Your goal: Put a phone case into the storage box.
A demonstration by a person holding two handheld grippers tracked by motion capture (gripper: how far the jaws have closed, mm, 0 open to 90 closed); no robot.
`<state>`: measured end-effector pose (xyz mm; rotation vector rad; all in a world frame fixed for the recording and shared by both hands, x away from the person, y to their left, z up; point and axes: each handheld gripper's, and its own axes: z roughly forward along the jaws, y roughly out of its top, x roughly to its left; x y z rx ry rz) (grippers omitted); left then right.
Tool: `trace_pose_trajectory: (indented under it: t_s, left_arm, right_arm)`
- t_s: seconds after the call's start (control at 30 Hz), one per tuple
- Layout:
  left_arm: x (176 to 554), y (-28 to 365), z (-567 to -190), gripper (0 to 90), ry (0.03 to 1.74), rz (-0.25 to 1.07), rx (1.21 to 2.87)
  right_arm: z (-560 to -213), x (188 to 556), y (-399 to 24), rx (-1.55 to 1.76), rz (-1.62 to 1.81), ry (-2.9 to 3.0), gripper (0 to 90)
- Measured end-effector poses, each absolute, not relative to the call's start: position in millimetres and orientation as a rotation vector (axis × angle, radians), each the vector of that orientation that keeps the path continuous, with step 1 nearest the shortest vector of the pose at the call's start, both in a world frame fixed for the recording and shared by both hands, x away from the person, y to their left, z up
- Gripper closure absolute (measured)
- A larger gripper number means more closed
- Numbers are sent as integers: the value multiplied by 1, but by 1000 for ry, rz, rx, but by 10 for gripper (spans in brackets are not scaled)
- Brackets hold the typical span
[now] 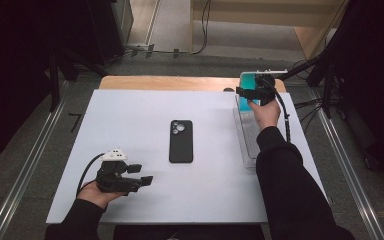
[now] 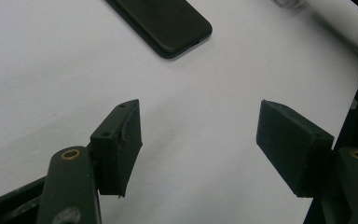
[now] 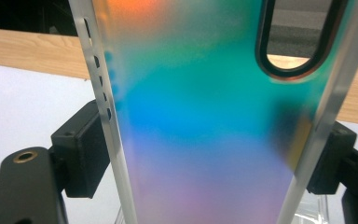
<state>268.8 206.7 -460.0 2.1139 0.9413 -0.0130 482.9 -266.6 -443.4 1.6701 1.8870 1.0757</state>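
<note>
A black phone (image 1: 181,141) lies camera side up in the middle of the white table top (image 1: 130,120); its end also appears in the left gripper view (image 2: 168,23). My left gripper (image 1: 142,173) rests low near the front left, its jaws open over bare white surface (image 2: 200,135), short of the phone. My right gripper (image 1: 250,96) is at the back right, shut on an iridescent teal phone case (image 1: 248,80). In the right gripper view the case (image 3: 200,107) stands upright with both pads pressing on its frosted side edges. Its camera cut-out (image 3: 293,37) is at the top.
A clear plastic tray (image 1: 250,145) lies along the table's right edge, under the right hand. A wooden strip (image 1: 170,82) runs along the far edge. Grey floor with metal rails (image 1: 25,170) flanks the table, and cables trail at the back.
</note>
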Motion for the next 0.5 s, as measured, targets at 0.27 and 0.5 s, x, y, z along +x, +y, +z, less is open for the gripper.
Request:
trace_pose_trajectory:
  t_s: [0.27, 0.5]
  left_arm:
    - [269, 207, -460, 309, 943, -10, 2114]
    - [269, 206, -460, 309, 938, -14, 2124]
  right_arm:
    - [-451, 488, -267, 1688, 1068, 1901, 148]
    - [-451, 489, -268, 1690, 1084, 1883, 142]
